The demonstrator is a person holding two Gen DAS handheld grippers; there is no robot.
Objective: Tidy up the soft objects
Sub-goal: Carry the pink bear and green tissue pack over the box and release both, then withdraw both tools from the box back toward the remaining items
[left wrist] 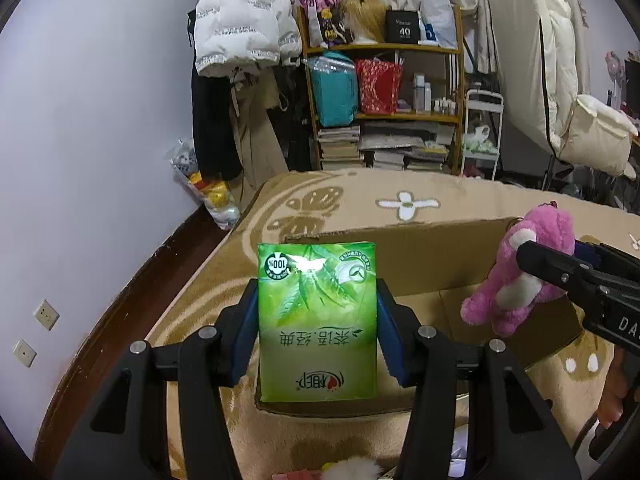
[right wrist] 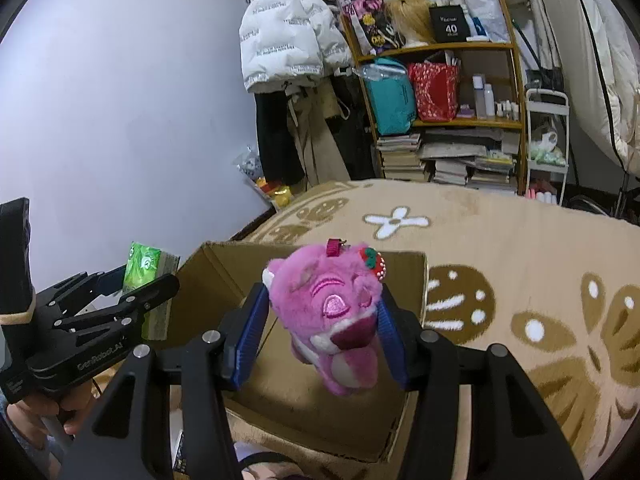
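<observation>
My left gripper (left wrist: 317, 308) is shut on a green tissue pack (left wrist: 317, 320) and holds it above the near left part of an open cardboard box (left wrist: 432, 256). My right gripper (right wrist: 322, 316) is shut on a pink plush bear (right wrist: 332, 312) with a strawberry on its ear, held over the same box (right wrist: 224, 276). The bear (left wrist: 516, 276) and the right gripper (left wrist: 532, 258) show at the right of the left wrist view. The tissue pack (right wrist: 146, 268) and the left gripper (right wrist: 140, 284) show at the left of the right wrist view.
The box sits on a beige patterned blanket (right wrist: 500, 248) on a bed. A white fluffy thing (left wrist: 354, 469) lies near the bottom edge. A cluttered shelf (left wrist: 384, 80), hanging coats (left wrist: 244, 24) and a white wall (left wrist: 100, 120) stand behind.
</observation>
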